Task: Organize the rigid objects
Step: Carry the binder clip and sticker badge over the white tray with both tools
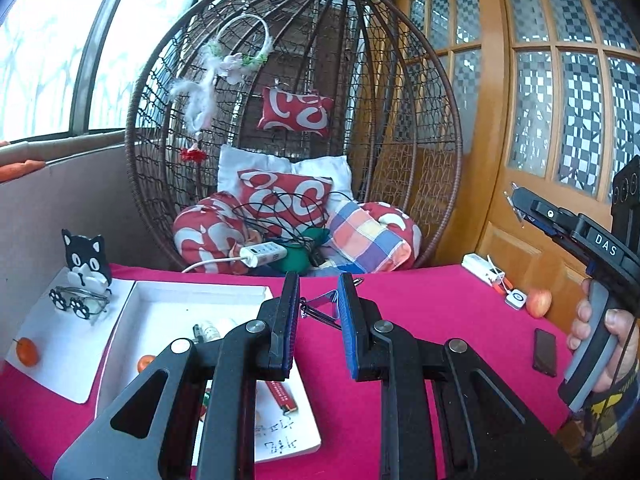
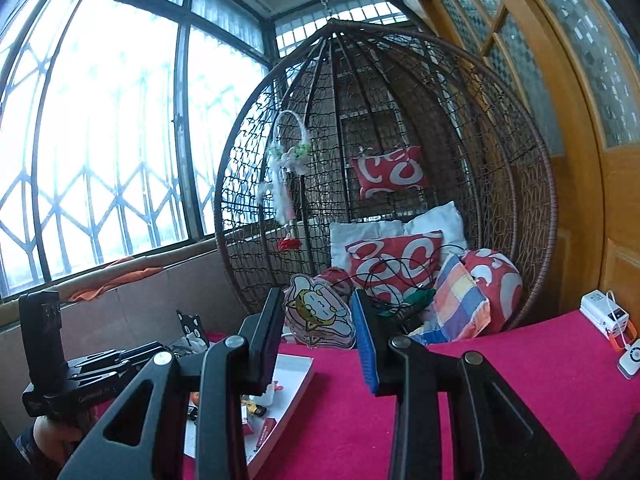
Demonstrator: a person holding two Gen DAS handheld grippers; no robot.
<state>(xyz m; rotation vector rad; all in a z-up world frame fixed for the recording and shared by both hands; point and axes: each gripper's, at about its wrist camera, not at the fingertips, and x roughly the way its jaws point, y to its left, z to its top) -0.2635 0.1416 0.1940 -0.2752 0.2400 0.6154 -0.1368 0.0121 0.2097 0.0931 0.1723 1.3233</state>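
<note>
From the left wrist view, the left gripper (image 1: pixel 318 312) hung above the pink-covered counter (image 1: pixel 440 320), its jaws pinching the silvery metal part of a keychain (image 1: pixel 320 308), whose thin metal pieces stuck out between the blue pads. Below and to the left of the jaws lay a shallow white box (image 1: pixel 160 304) holding a small white bottle (image 1: pixel 210 330), a small orange fruit (image 1: pixel 145 362) and a red packet (image 1: pixel 282 394), with some handwritten paper under its near edge. Left of the box a white lid (image 1: pixel 60 340) carried a black-and-white cat figure (image 1: pixel 86 258), a pair of paw-print glasses (image 1: pixel 78 302) and another orange fruit (image 1: pixel 27 351). On the right side of the counter lay a black phone (image 1: pixel 545 352), an apple (image 1: pixel 538 302) and a white power bank (image 1: pixel 482 268). At the far right a hand (image 1: pixel 608 344) gripped the handle of the right gripper (image 1: pixel 516 200), seen from the side. Behind the counter hung a wicker egg chair (image 1: pixel 292 120) filled with red-and-white cushions. From the right wrist view, the right gripper (image 2: pixel 318 320) was raised level above the counter (image 2: pixel 520 360) with its jaws partly closed, pinching a flat acrylic cartoon charm (image 2: pixel 318 314) that stood upright between the pads. The white box (image 2: pixel 288 384) lay below and left of the jaws, and the left gripper (image 2: pixel 120 356) showed at the left edge. The power bank (image 2: pixel 604 312) sat at the counter's far right.
</note>
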